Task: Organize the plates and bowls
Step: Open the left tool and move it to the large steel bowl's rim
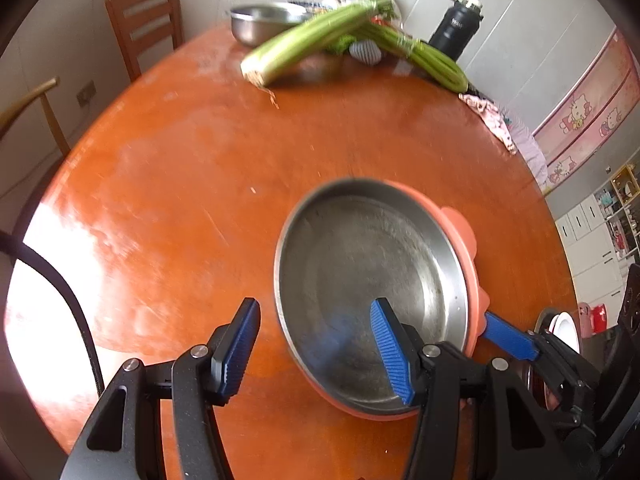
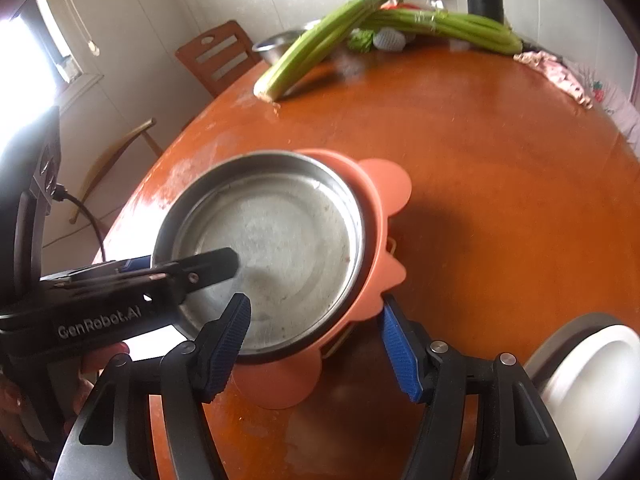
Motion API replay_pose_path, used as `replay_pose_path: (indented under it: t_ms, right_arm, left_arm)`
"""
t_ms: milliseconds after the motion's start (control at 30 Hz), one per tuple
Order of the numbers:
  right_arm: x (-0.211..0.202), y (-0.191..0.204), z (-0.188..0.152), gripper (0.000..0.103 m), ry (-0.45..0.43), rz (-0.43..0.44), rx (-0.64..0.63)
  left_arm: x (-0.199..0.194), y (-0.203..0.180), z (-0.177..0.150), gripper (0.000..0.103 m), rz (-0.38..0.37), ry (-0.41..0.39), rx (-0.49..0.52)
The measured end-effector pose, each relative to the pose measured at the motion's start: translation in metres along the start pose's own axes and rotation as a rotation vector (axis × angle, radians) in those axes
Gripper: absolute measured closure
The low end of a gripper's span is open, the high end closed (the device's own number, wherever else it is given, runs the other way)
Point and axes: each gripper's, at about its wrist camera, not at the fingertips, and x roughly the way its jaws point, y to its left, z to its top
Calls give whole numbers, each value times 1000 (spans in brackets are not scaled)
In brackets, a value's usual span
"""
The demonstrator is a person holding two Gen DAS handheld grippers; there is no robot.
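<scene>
Round orange-brown wooden table (image 1: 192, 184), glossy

A steel plate in a salmon silicone holder (image 2: 384, 184) sits near; celery bunches (image 1: 304, 40), a steel bowl (image 1: 256, 24), black flask (image 1: 456, 28) and patterned cloth (image 1: 492, 120) lie far.

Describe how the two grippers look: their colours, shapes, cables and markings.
Both are alike: black jointed frames with silver pivot bolts, and jaws lined with blue ribbed pads. The left gripper carries white "GenRobot.AI" lettering on its side and a black cable plugged in behind. The right gripper shows no marking.
</scene>
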Motion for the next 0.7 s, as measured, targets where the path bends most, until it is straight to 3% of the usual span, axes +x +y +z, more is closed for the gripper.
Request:
replay_pose_path:
  t_ms: [267,567,700]
  right_arm:
    - [-44,-14,0,36,-118,-33,33]
    - [-118,-52,-18,36,-251,-119,64]
    - [-134,-76,-34,36,-265,-153,99]
  left_arm:
    - [-33,-9,-3,46,-18,-65,18]
    - [-55,-71,-16,46,-120,-88,123]
    - [-53,-107,-27,46,-156,-72,176]
